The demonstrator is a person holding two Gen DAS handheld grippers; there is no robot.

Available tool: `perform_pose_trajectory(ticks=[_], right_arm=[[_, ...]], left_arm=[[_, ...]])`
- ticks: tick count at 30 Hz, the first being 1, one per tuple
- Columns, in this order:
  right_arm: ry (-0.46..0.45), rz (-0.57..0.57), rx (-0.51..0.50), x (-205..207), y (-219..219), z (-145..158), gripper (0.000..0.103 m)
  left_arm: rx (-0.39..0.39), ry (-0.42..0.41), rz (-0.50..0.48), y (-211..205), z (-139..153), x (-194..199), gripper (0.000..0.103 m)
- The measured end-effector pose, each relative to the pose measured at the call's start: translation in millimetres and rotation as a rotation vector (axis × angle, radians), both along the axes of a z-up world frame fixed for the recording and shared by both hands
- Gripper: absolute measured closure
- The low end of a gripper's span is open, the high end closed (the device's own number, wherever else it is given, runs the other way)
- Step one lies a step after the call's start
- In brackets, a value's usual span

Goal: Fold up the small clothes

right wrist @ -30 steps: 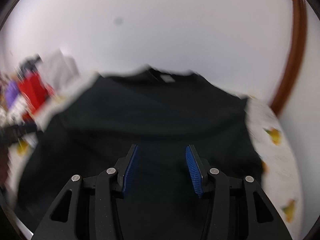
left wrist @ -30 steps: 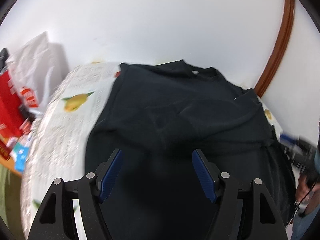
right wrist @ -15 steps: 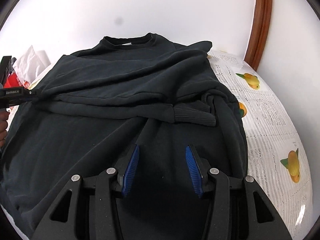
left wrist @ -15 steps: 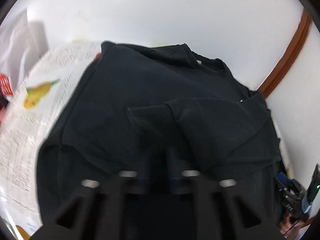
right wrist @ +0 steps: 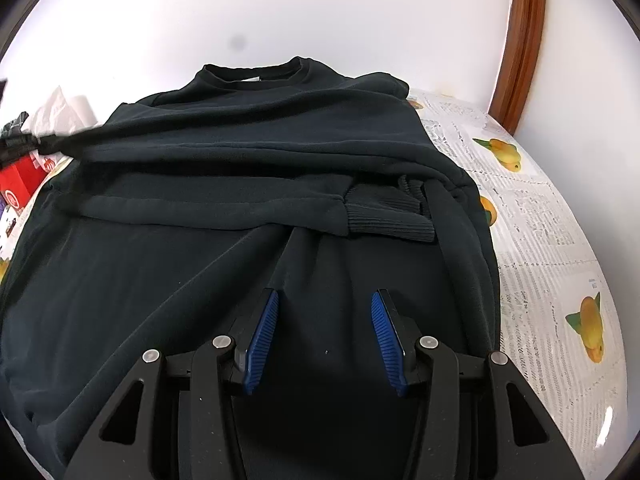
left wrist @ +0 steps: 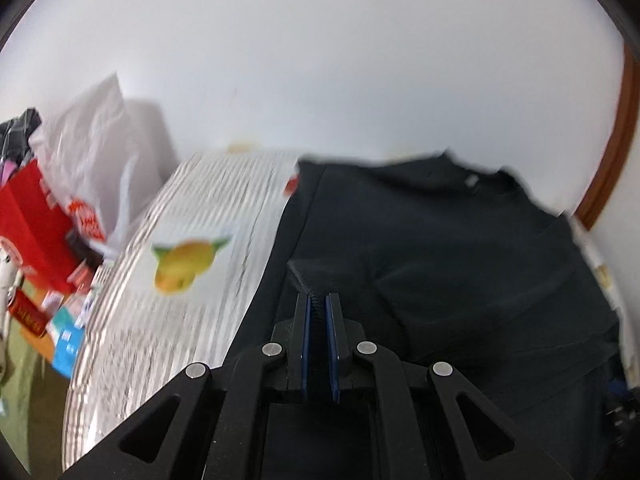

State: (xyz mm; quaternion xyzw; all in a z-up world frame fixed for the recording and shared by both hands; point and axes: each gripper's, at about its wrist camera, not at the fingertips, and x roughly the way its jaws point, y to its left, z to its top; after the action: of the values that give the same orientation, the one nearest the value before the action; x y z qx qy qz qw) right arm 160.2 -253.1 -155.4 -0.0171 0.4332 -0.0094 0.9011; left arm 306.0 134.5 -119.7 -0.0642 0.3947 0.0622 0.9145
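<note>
A black long-sleeved sweatshirt (right wrist: 248,184) lies on the table, collar at the far side, both sleeves folded across its chest. My left gripper (left wrist: 317,300) is shut on a fold of the sweatshirt (left wrist: 460,264) near its left edge; dark ribbed cloth shows between the blue pads. In the right wrist view that pinched fold is pulled taut toward the far left. My right gripper (right wrist: 324,300) is open and empty, low over the sweatshirt's lower body, just short of a ribbed cuff (right wrist: 388,216).
The table is covered with a cloth (right wrist: 540,216) printed with newsprint and yellow fruit. A white plastic bag (left wrist: 96,152), a red box (left wrist: 32,224) and small packets crowd the far left. A brown wooden door frame (right wrist: 524,40) stands at the far right.
My left gripper was open one second ago and has closed on the sweatshirt's fold, then pulled it leftward. My right gripper stays open over the lower body.
</note>
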Motion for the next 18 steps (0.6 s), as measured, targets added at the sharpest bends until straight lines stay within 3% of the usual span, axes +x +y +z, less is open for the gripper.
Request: perform_pose_trajectory(ticks=[5, 18], right_arm=[[-0.027, -0.017, -0.007, -8.9, -3.9, 16.2, 0.052], [-0.135, -0.216, -0.060, -54.2, -49.3, 49.5, 0.051]], left_arm=[[-0.071, 0.061, 0.010, 3.1, -17.0, -4.2, 0.093], [-0.021, 0.046, -0.034, -15.8, 11.4, -67.7, 0.092]])
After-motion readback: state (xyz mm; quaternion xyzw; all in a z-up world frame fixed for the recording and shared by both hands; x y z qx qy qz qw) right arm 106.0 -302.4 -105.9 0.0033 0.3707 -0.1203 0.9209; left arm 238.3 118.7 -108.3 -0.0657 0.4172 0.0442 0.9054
